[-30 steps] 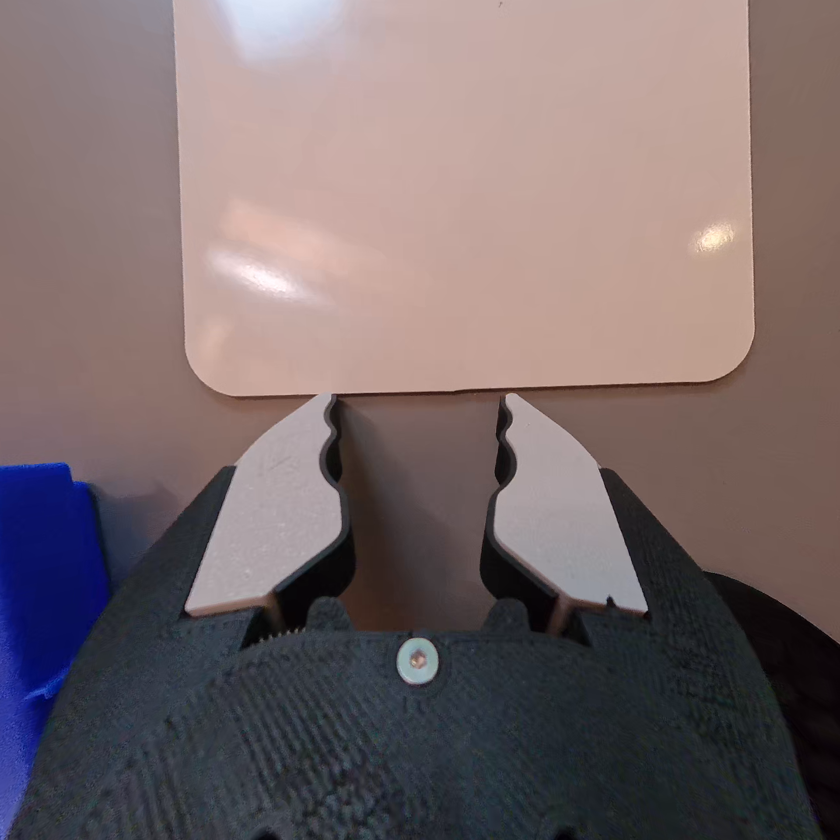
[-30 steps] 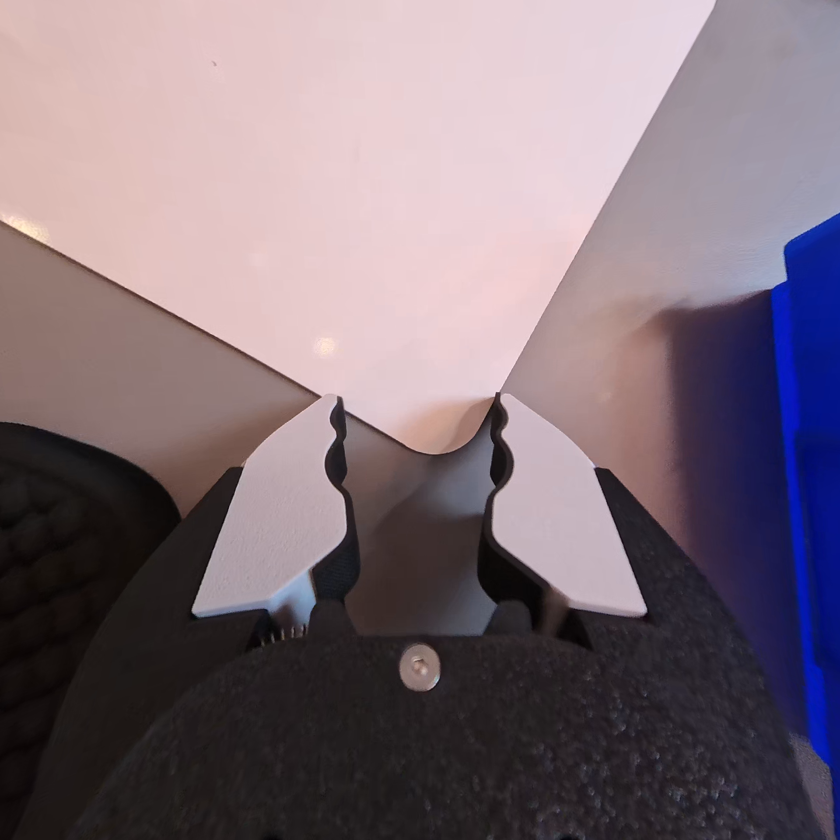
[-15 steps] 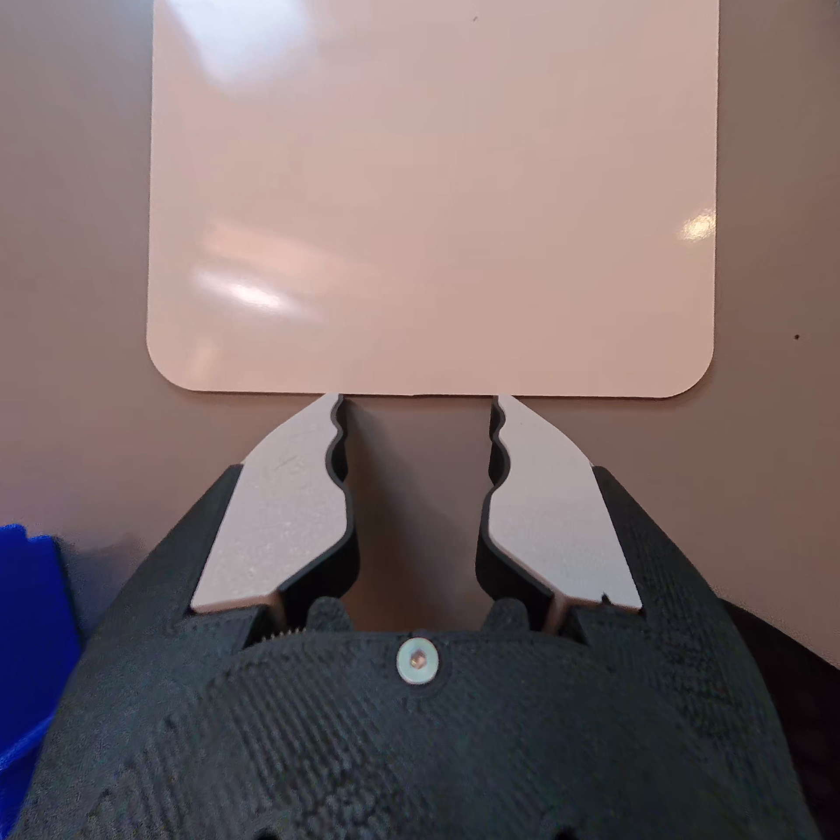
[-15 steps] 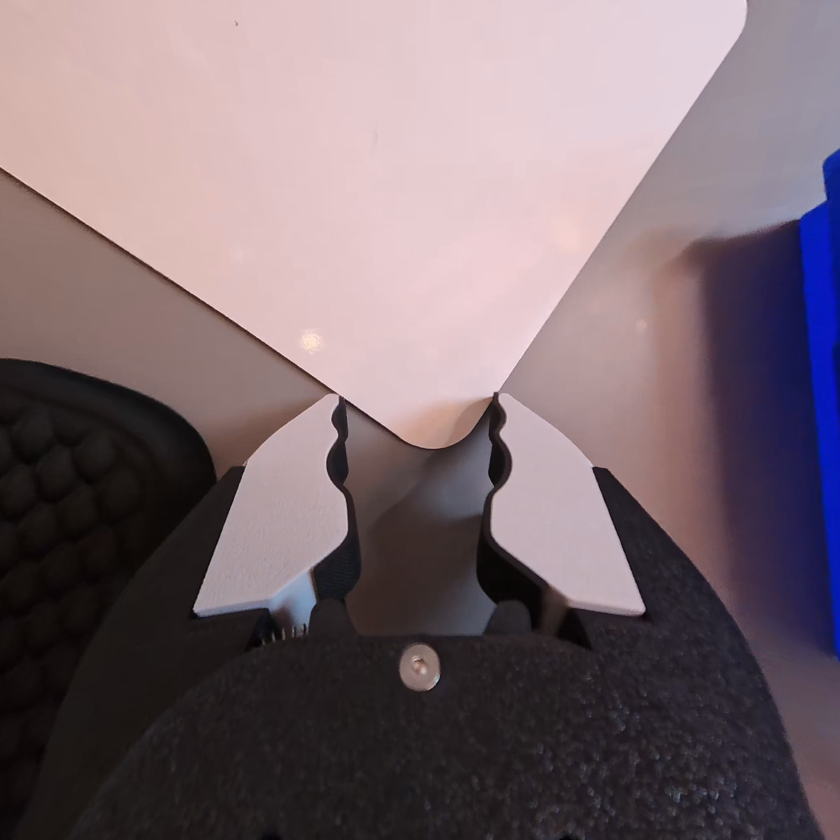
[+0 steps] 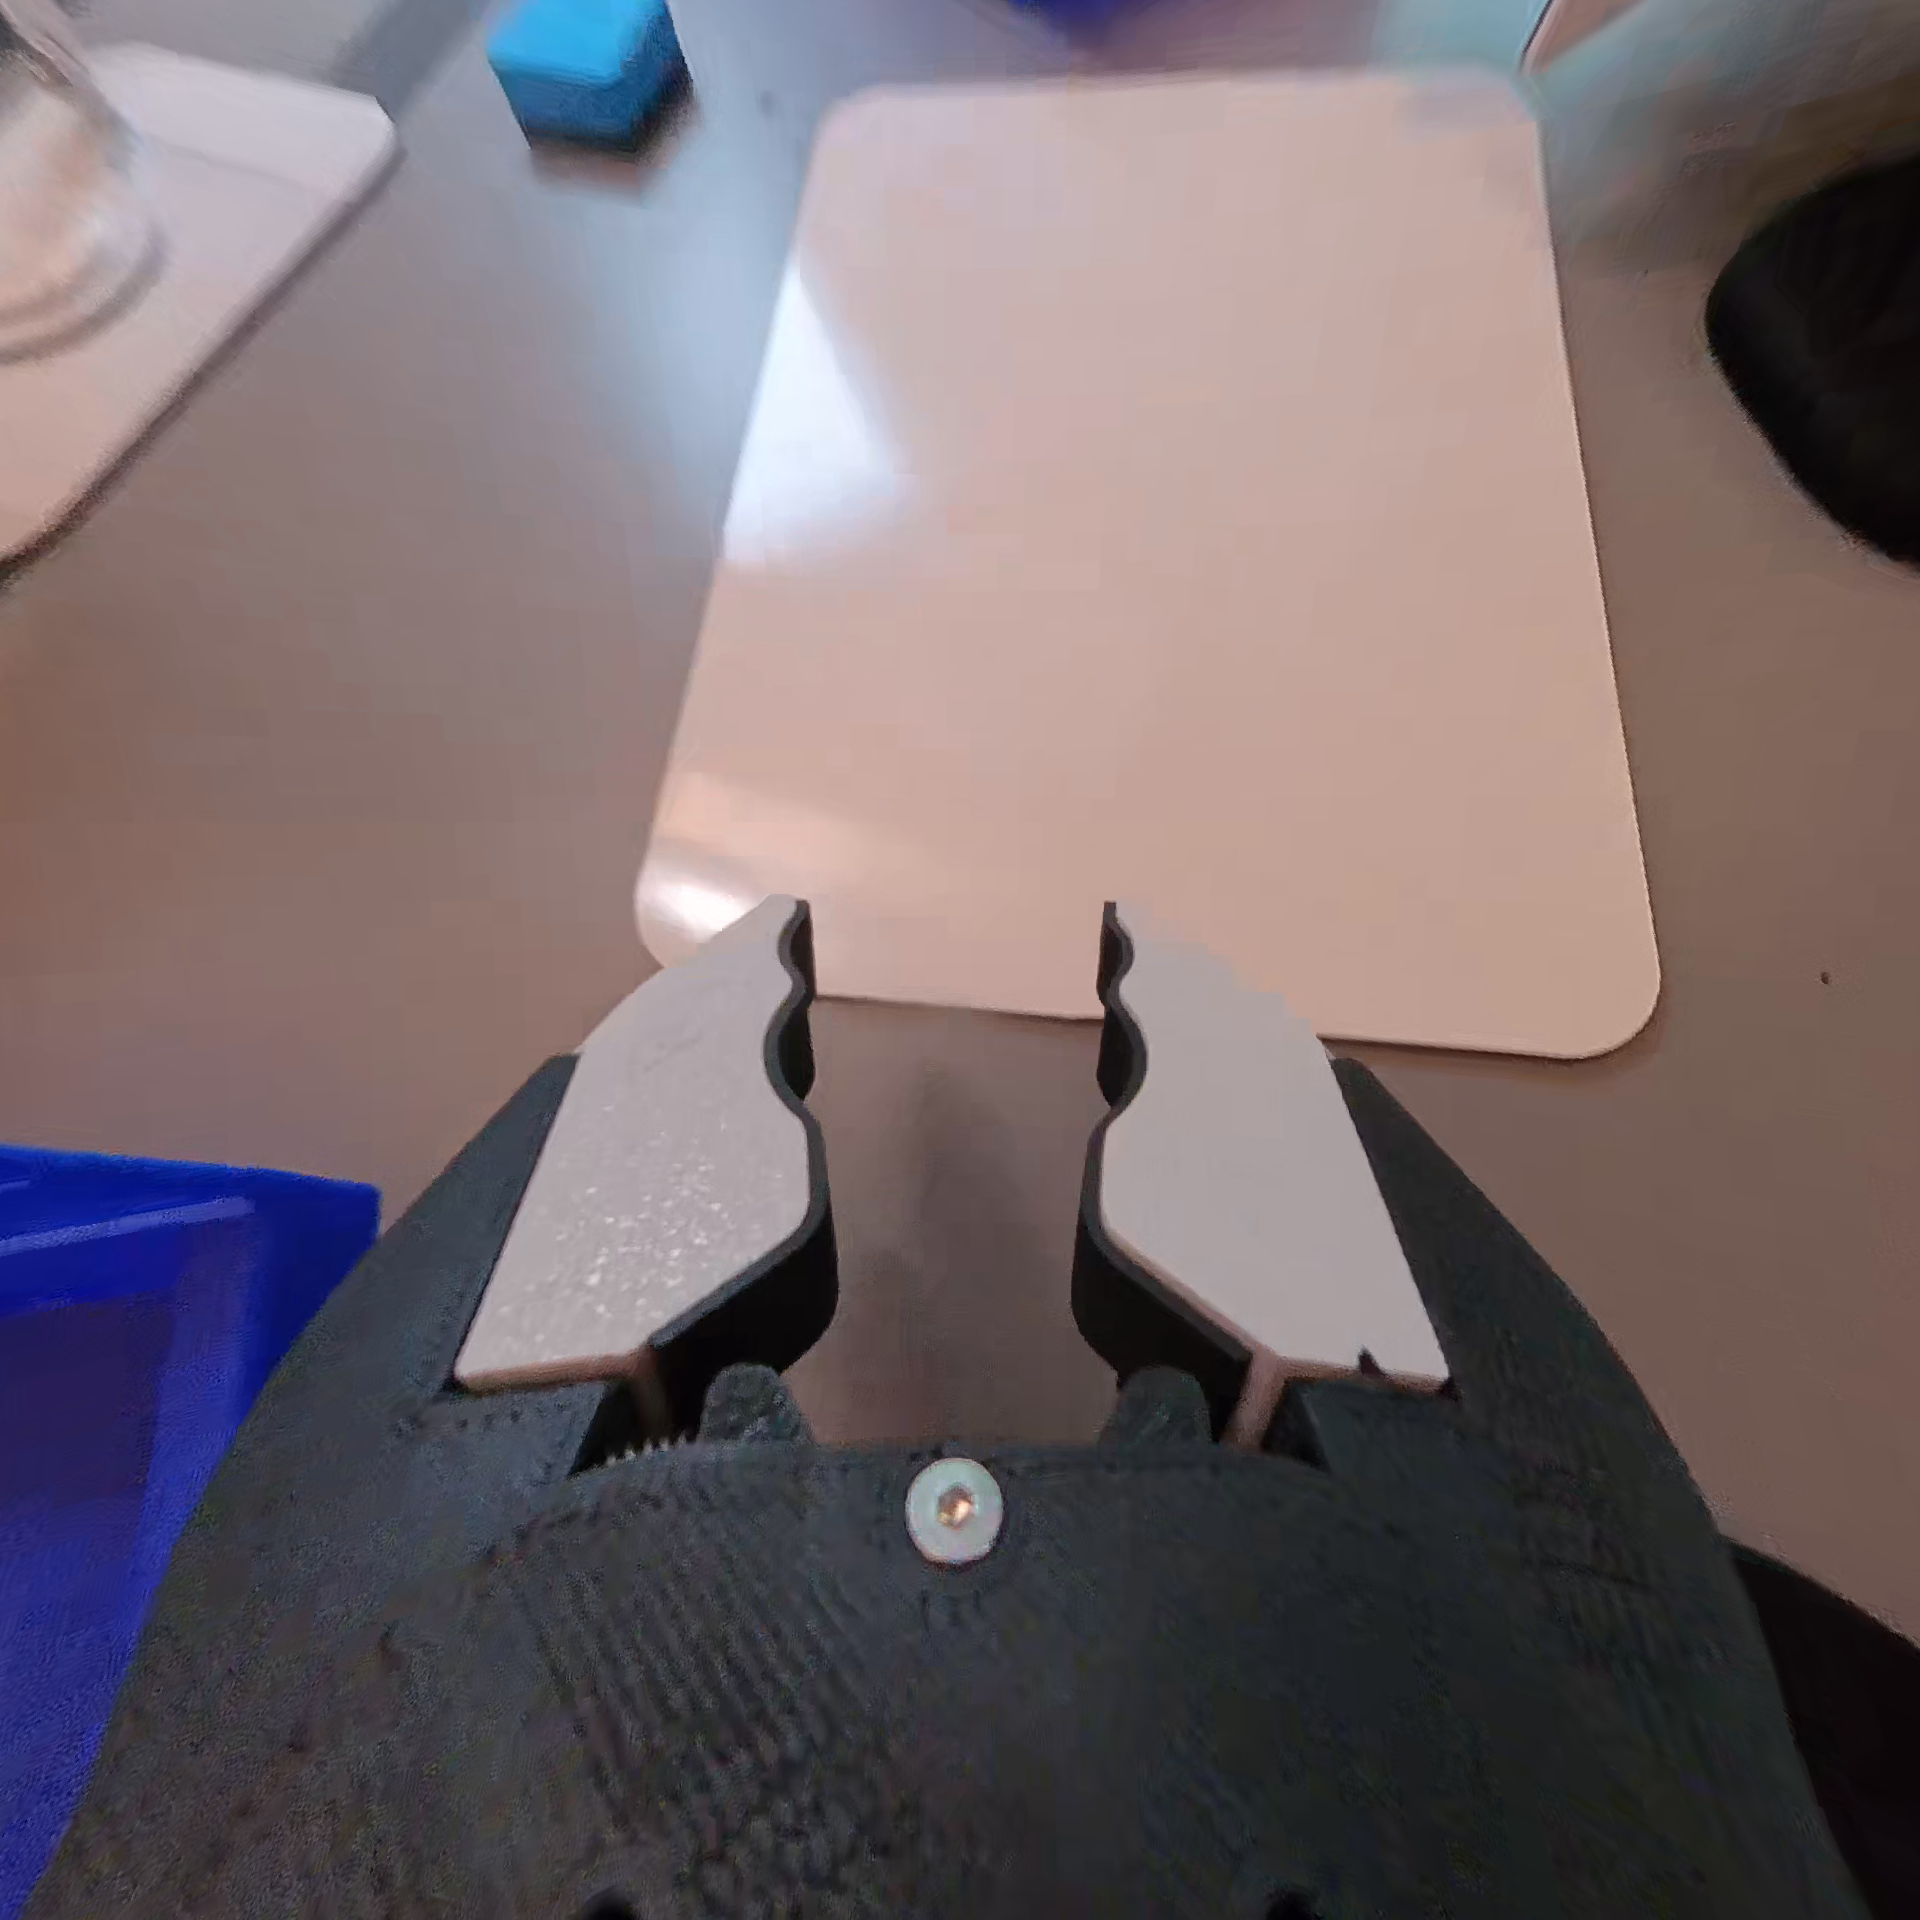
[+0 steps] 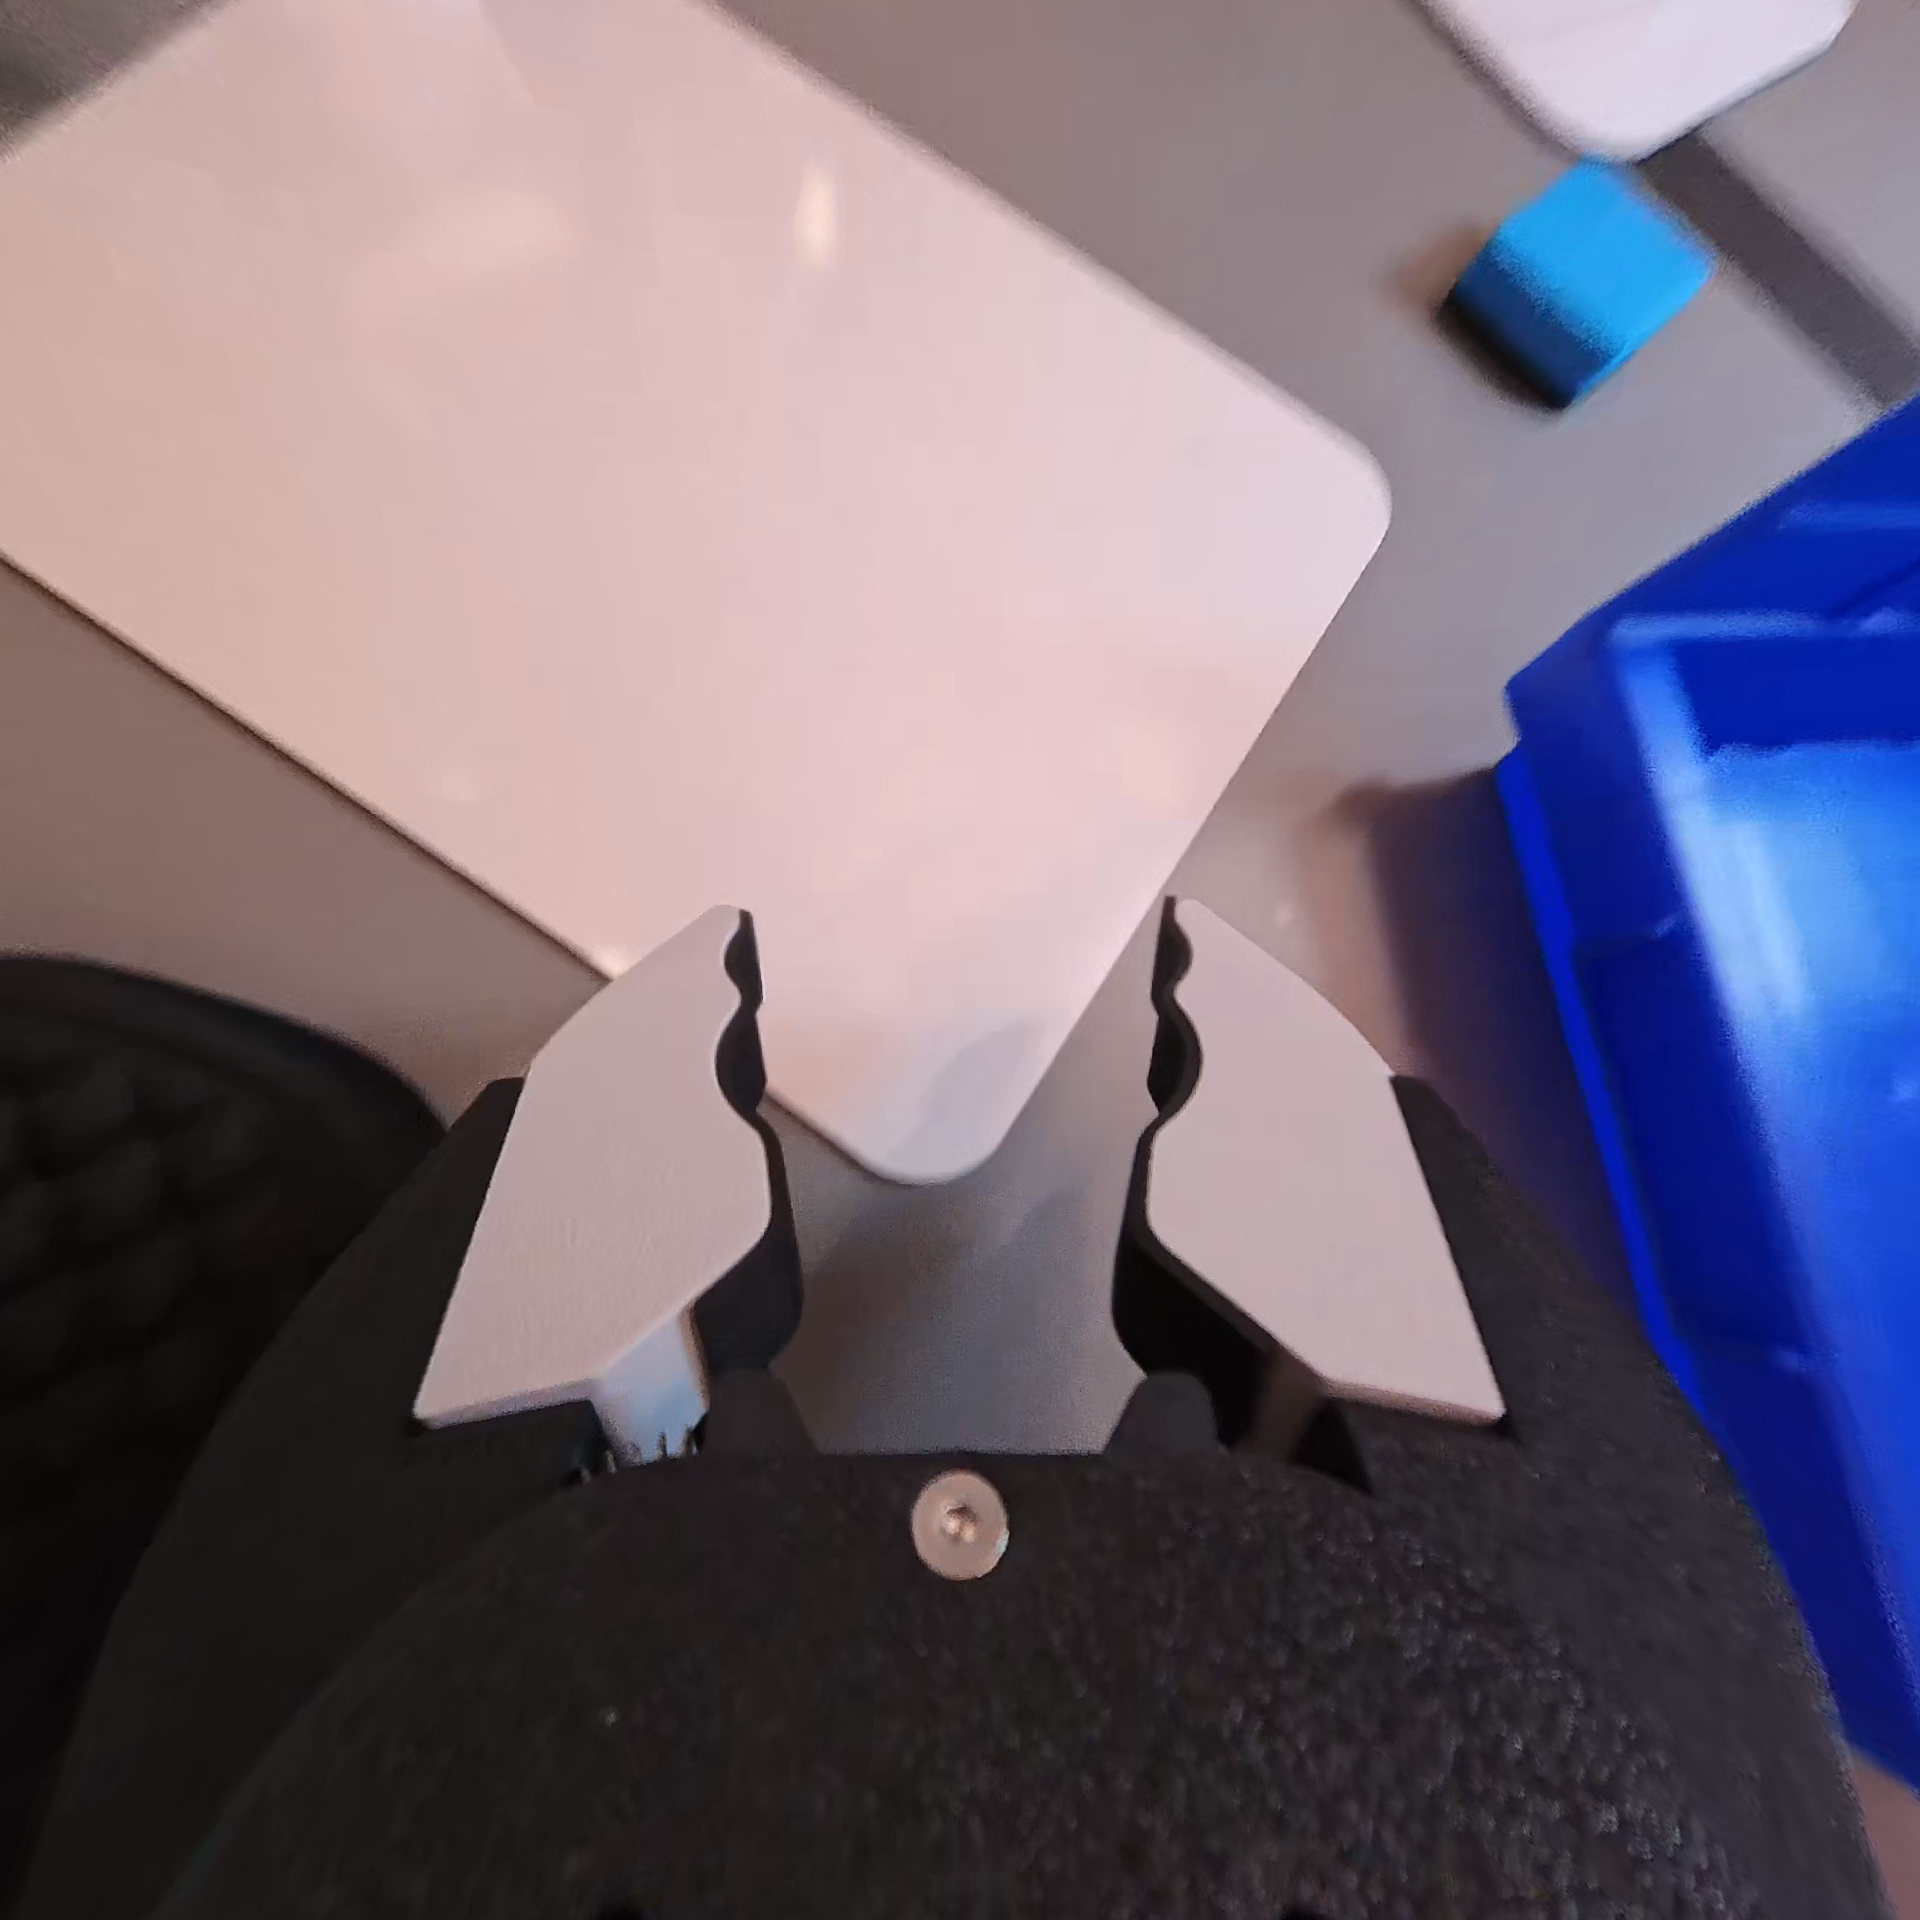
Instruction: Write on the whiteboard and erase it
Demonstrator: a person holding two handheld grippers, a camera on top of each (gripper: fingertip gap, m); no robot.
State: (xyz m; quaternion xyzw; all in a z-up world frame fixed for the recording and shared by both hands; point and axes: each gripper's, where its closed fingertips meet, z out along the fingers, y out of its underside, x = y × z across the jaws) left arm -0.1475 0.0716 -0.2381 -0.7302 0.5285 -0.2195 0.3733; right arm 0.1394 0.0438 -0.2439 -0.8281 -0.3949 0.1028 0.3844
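Note:
A blank white whiteboard point(image 5: 1164, 540) with rounded corners lies flat on the brown table. It also shows in the right wrist view point(image 6: 644, 520), turned diagonally. My left gripper point(image 5: 956, 920) is open and empty, its tips over the board's near edge. My right gripper point(image 6: 956, 920) is open and empty, above the board's near corner. A small light-blue block point(image 5: 582, 62), like an eraser, lies beyond the board's far left corner; it also shows in the right wrist view point(image 6: 1569, 281). No marker is in view.
A dark blue plastic bin point(image 5: 125, 1382) stands at my left gripper's left; it also shows in the right wrist view point(image 6: 1745, 883). A second white board point(image 5: 177, 281) with a clear glass point(image 5: 52, 187) on it lies far left. A black textured object point(image 5: 1829, 364) sits right of the board.
Both grippers have lifted and tilted back from the board. The views now take in the whole board, the light-blue block, the second board and more of the blue bin. Both stay open.

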